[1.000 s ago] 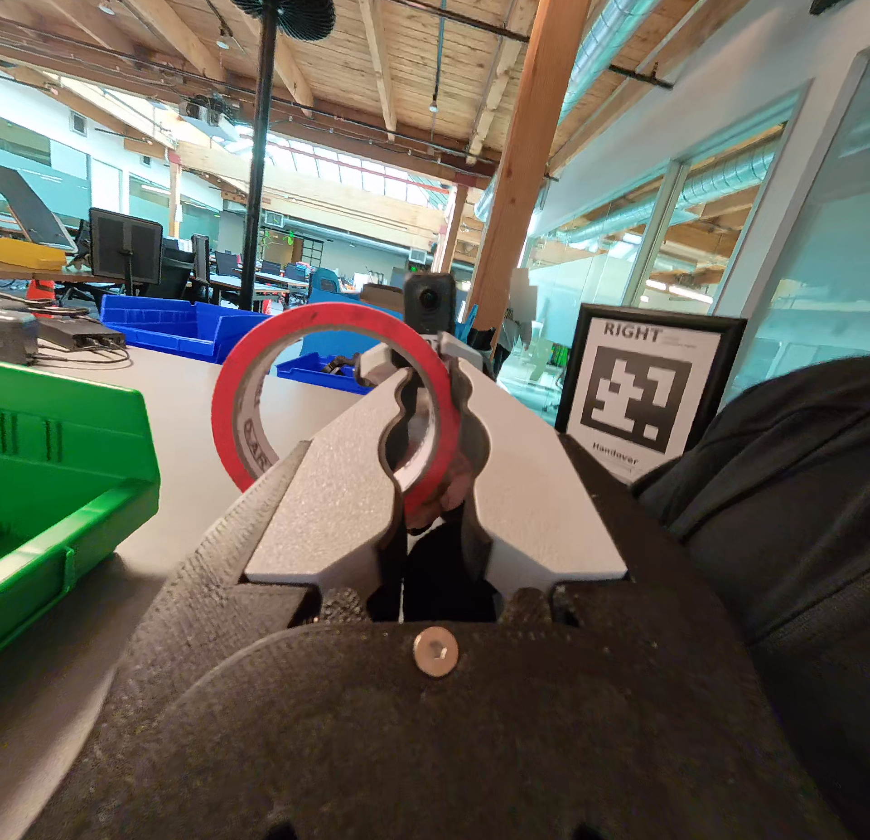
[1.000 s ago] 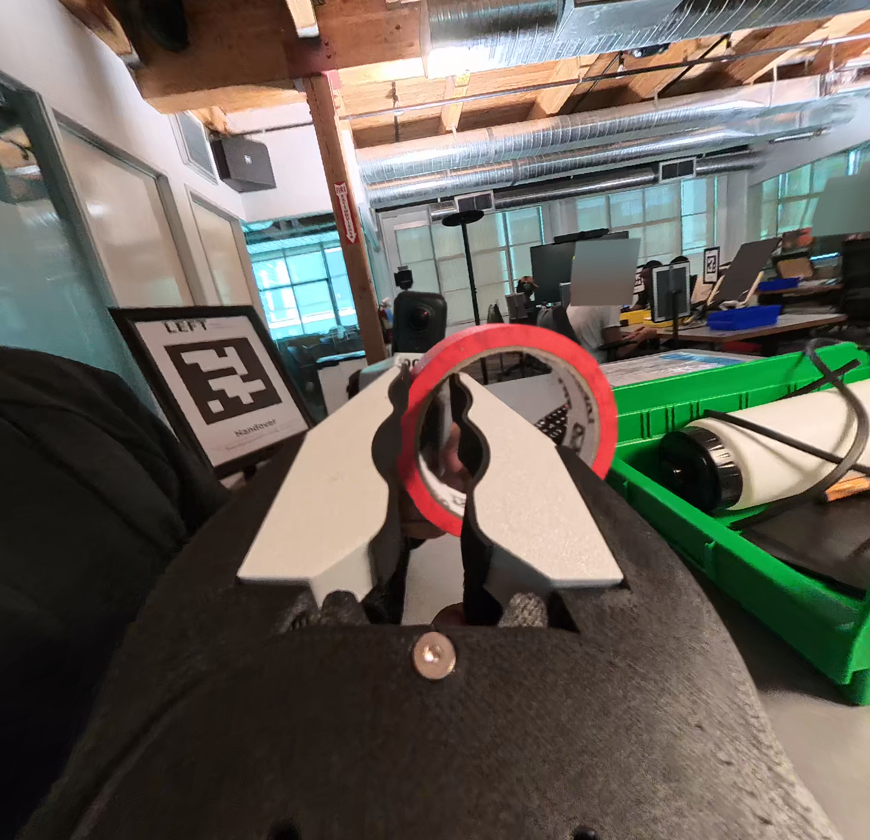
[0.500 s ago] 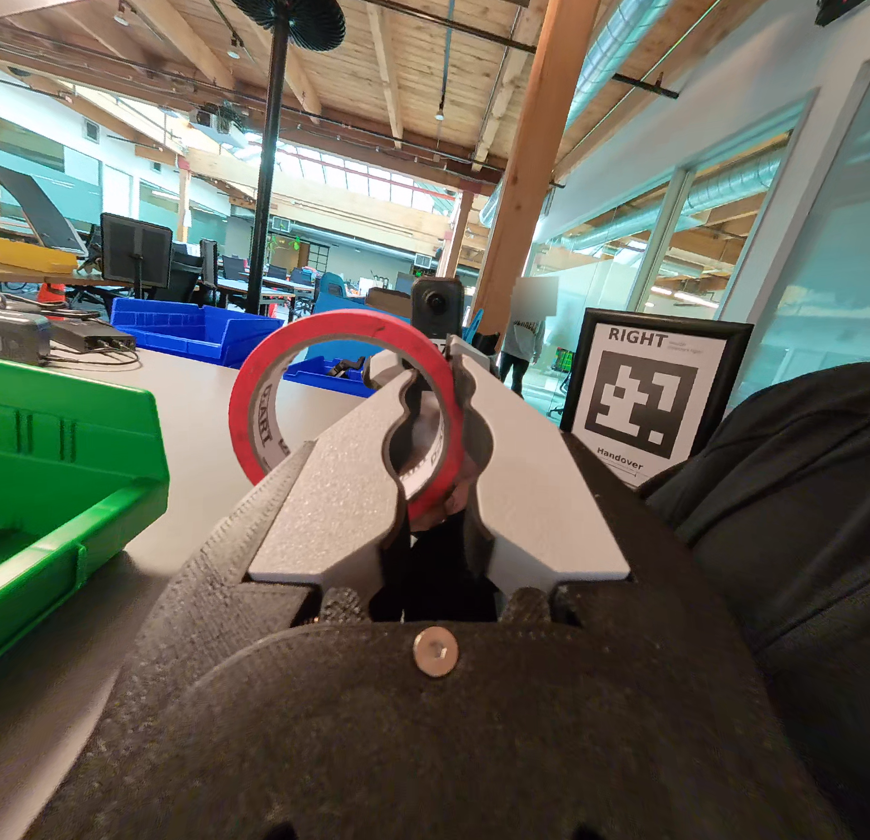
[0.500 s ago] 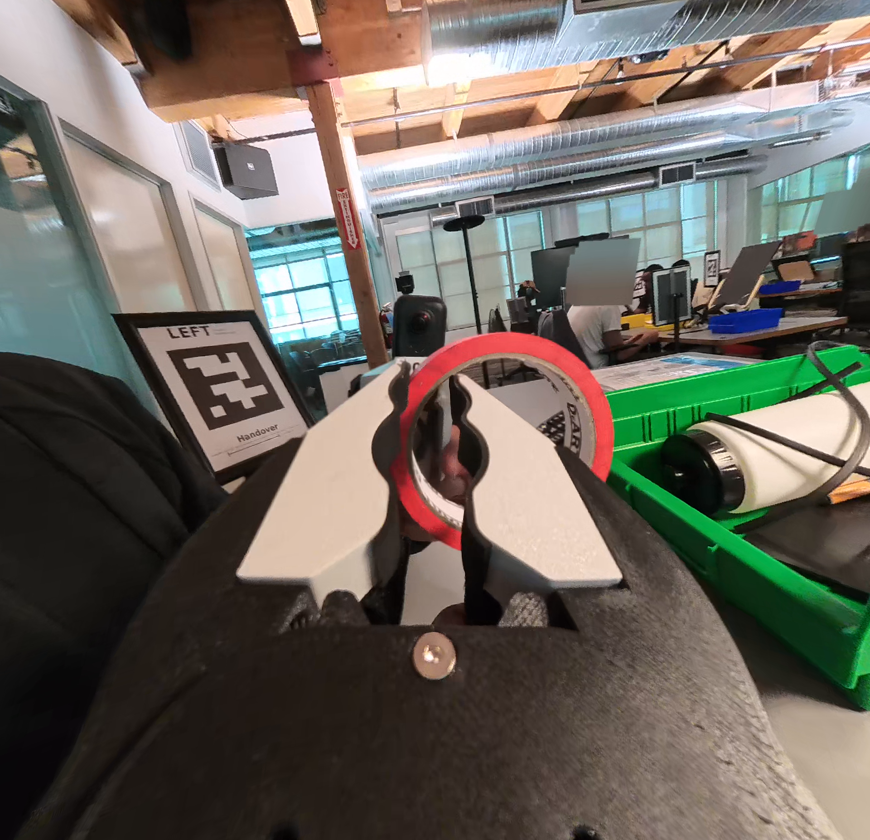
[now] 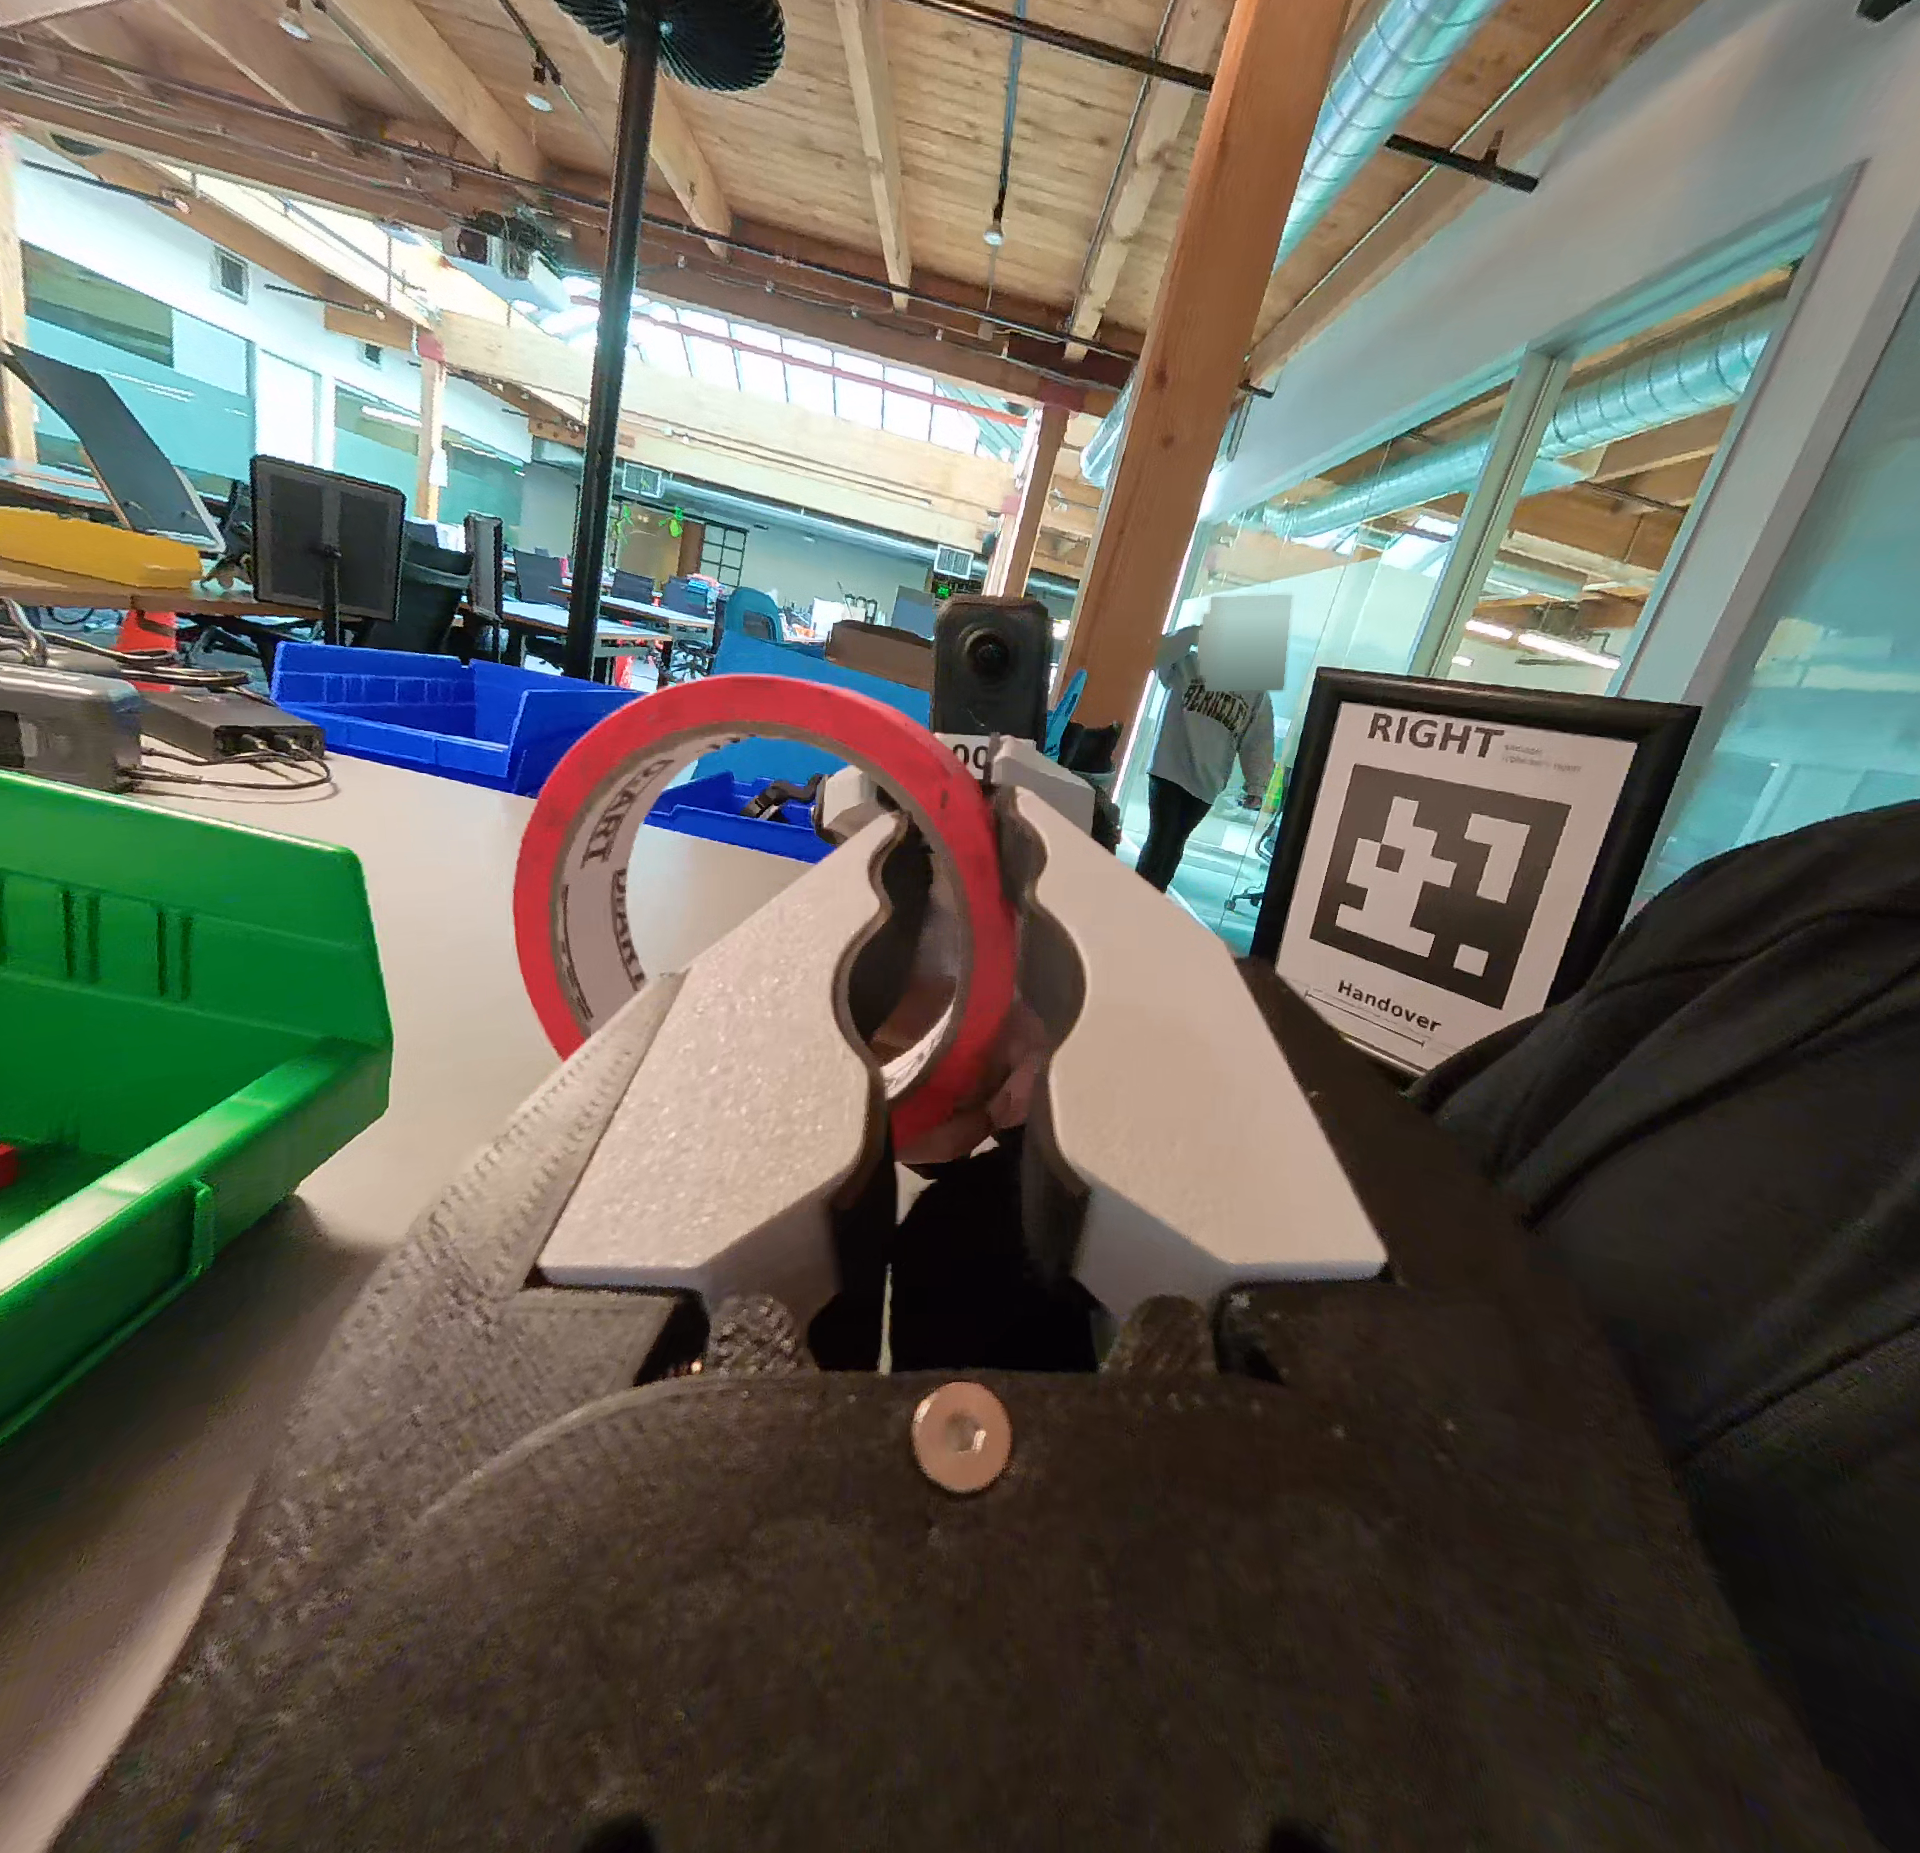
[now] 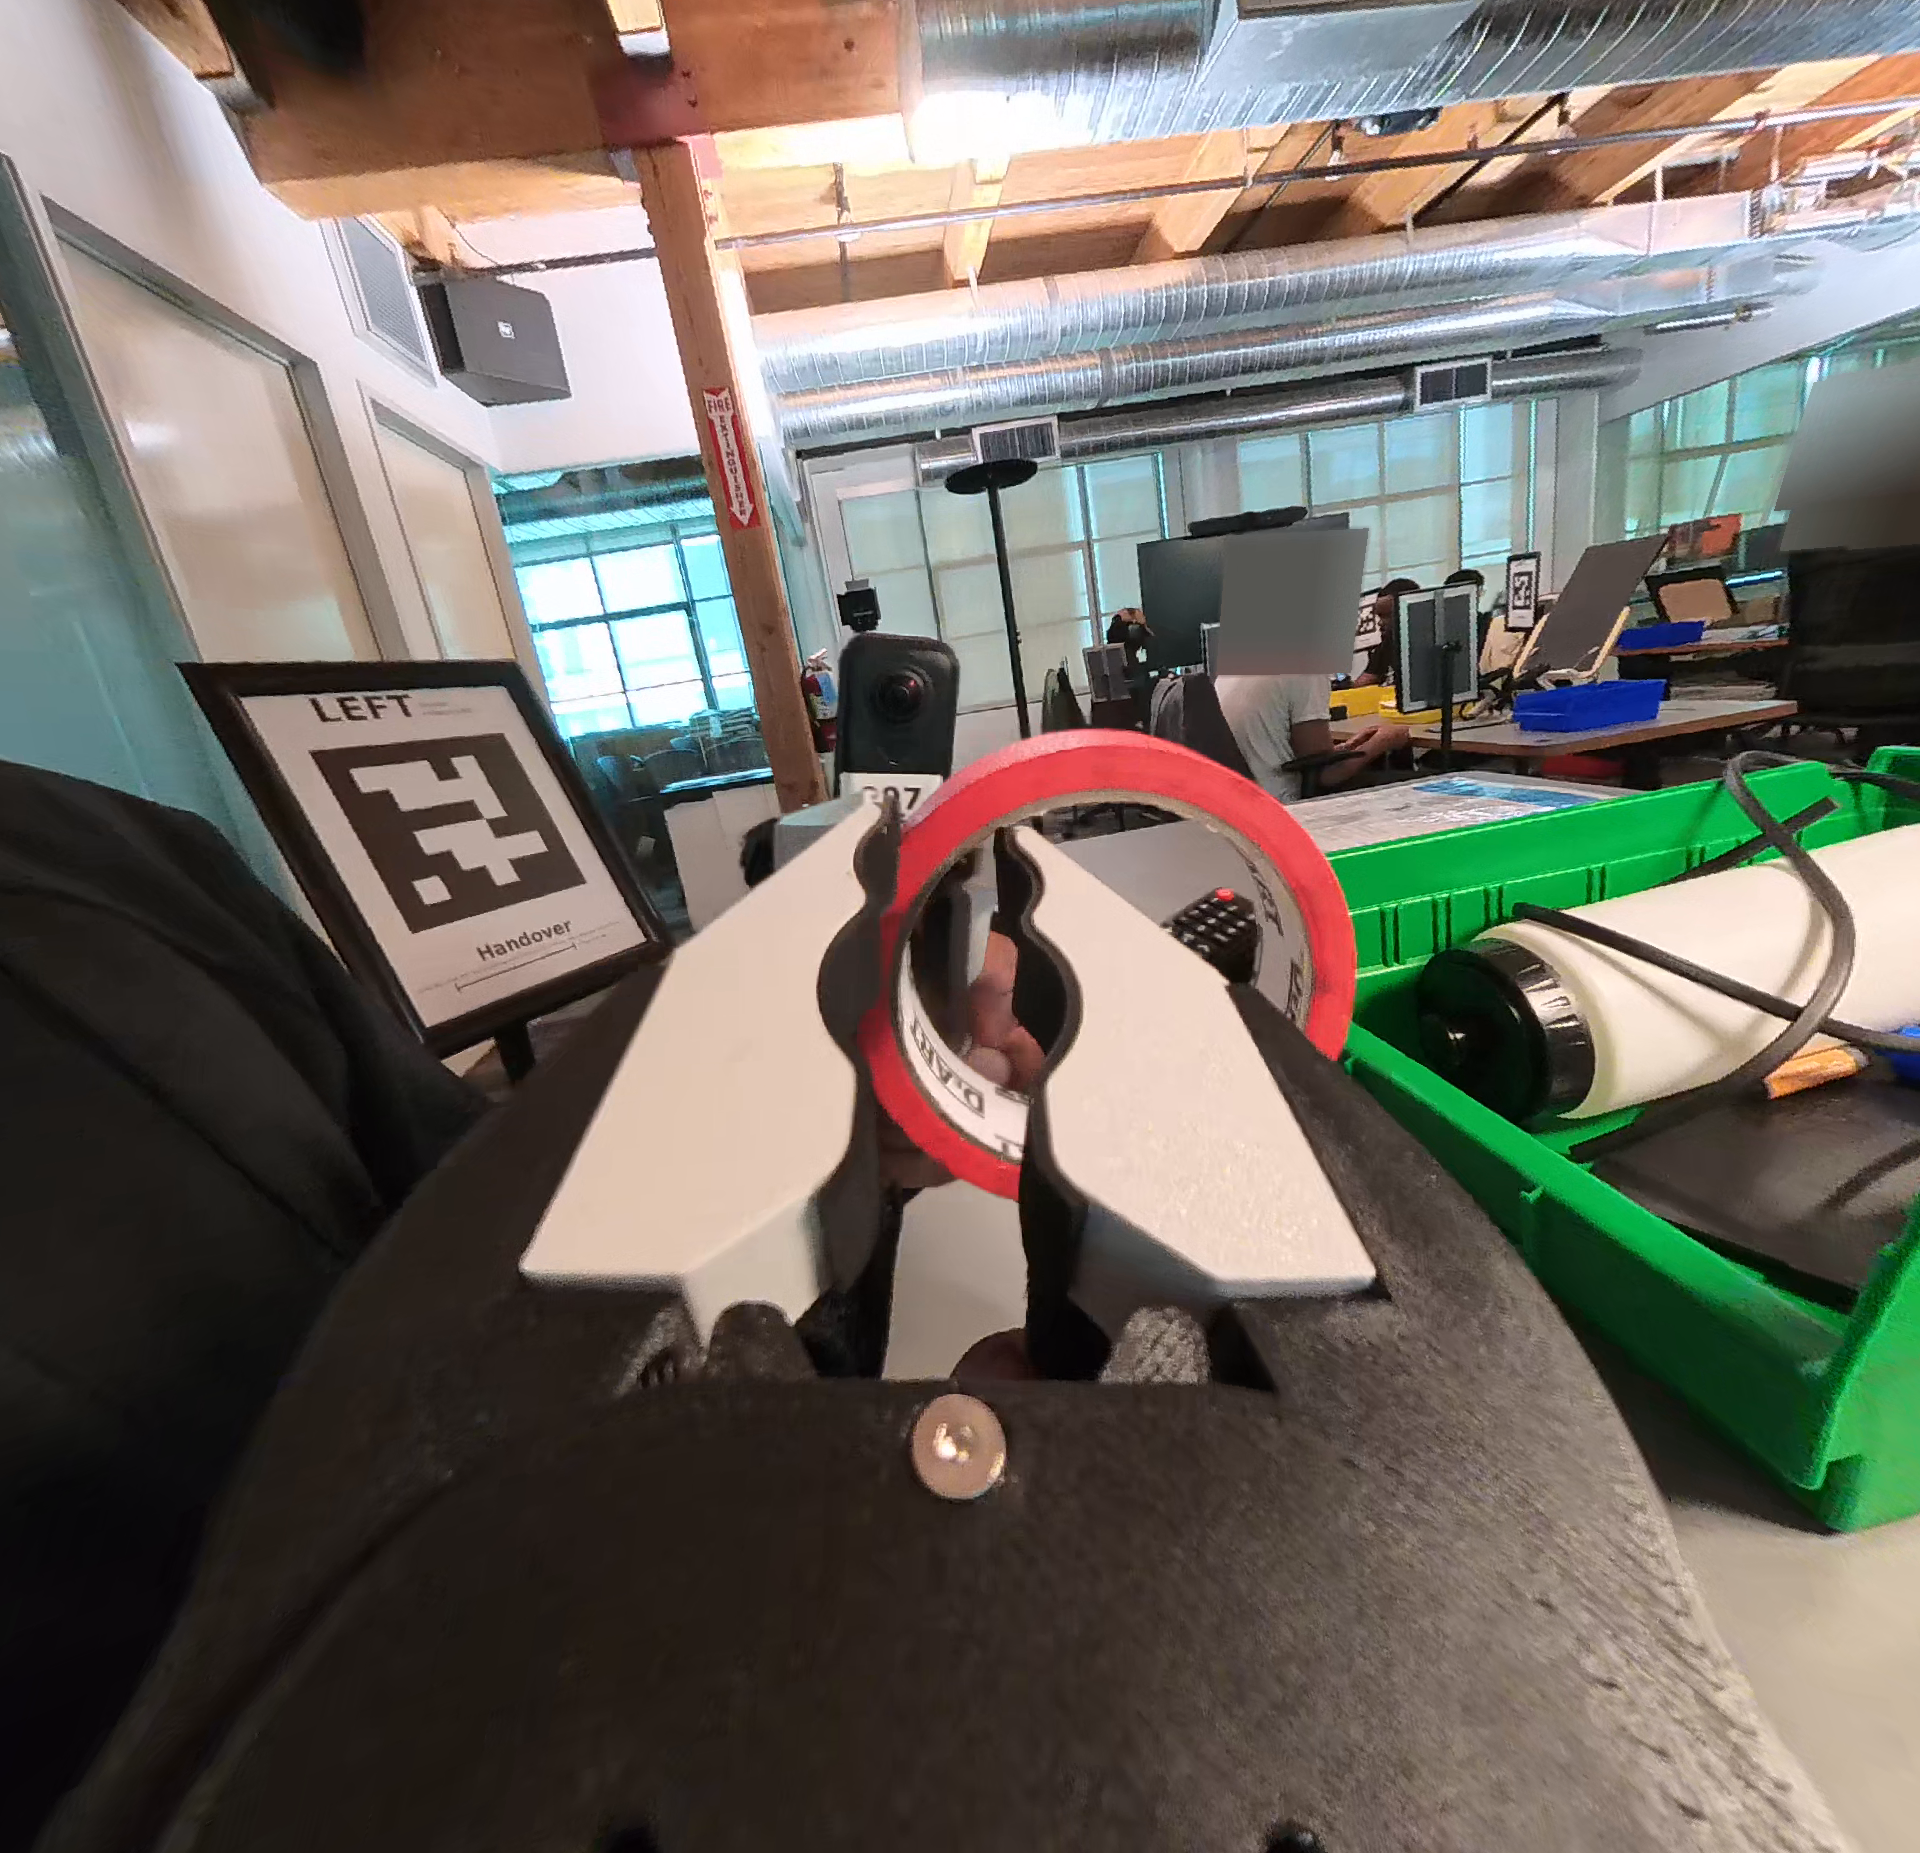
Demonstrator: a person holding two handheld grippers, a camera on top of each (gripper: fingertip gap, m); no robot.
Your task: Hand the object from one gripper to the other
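Both hand-held grippers, left (image 5: 951,827) and right (image 6: 940,837), clamp the upright red tape roll (image 5: 764,884), hole sideways.

A: Where is each camera sitting?

B: Each is riding low behind its own gripper, looking forward along the fingers, facing the other.

A: What are they sharing?

B: The red tape roll (image 5: 764,868) (image 6: 1117,956), very near at 12 o'clock, and the green bin (image 5: 177,982) (image 6: 1662,1284): 9 o'clock left view, 3 o'clock right.
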